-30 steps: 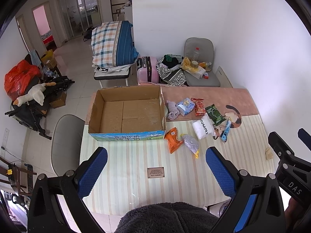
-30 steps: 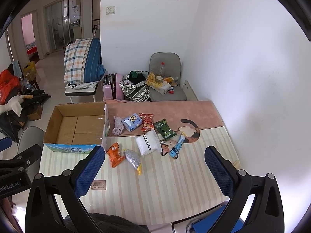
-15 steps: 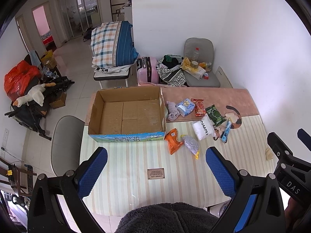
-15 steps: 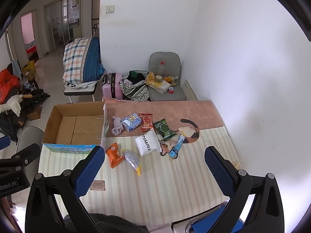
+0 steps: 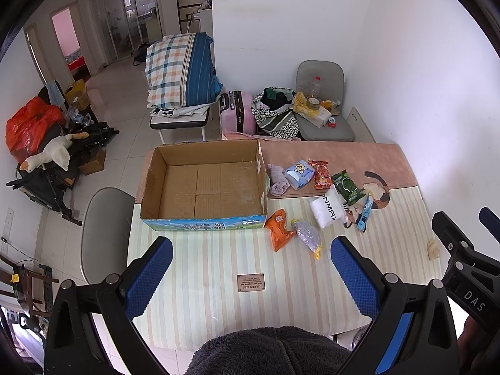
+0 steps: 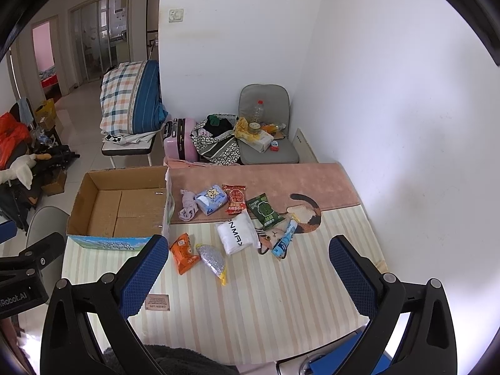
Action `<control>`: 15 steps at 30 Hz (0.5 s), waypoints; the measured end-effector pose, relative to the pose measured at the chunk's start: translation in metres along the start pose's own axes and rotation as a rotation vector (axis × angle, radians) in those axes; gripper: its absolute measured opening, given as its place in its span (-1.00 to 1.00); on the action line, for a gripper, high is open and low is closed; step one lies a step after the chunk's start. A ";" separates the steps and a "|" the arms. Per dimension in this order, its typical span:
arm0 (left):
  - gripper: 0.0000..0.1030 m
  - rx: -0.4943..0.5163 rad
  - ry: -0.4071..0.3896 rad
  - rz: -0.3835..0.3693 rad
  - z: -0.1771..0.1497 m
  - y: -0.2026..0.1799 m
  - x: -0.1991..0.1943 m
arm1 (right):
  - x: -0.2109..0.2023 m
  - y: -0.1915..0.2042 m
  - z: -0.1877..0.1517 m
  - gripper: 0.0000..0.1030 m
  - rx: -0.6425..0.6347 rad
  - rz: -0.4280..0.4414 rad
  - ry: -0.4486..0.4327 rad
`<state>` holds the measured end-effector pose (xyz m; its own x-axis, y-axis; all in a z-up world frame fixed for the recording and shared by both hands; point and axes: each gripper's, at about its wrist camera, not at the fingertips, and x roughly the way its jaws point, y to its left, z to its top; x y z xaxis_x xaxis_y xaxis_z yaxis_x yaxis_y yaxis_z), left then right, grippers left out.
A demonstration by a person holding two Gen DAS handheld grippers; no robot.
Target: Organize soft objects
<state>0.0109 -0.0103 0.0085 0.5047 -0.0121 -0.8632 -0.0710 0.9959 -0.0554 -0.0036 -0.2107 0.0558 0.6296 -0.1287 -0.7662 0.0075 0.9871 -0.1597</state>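
Very little differs from a second ago. In the right wrist view the whole scene has slid slightly leftward: the cardboard box [image 6: 120, 206] sits a touch nearer the left edge of the picture, and the left gripper's body at that edge shows a little lower. In the left wrist view the right gripper's body [image 5: 468, 268], to the right of the cardboard box [image 5: 203, 184], has edged marginally left. No item beside the box has moved on the desk [image 5: 281, 297].

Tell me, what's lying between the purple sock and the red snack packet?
The blue tissue pack, seen in both views, sits between the purple sock and red snack packet.
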 end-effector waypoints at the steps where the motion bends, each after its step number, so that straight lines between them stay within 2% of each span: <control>1: 1.00 0.002 0.004 0.000 0.002 0.000 0.002 | 0.001 0.000 0.002 1.00 0.004 0.003 0.004; 4: 1.00 0.005 0.015 0.000 0.008 -0.002 0.013 | 0.012 -0.004 0.006 1.00 0.032 0.025 0.021; 7: 1.00 0.008 0.058 0.005 0.017 -0.006 0.041 | 0.037 -0.013 0.014 1.00 0.052 0.042 0.059; 10: 1.00 0.009 0.135 0.004 0.021 -0.011 0.088 | 0.087 -0.026 0.020 1.00 0.071 0.064 0.135; 15: 0.99 -0.025 0.318 0.007 0.010 -0.017 0.195 | 0.210 -0.041 0.017 1.00 0.041 0.122 0.323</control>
<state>0.1193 -0.0282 -0.1539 0.2105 -0.0368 -0.9769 -0.0961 0.9937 -0.0581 0.1416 -0.2761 -0.0878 0.3491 -0.0266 -0.9367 -0.0171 0.9993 -0.0347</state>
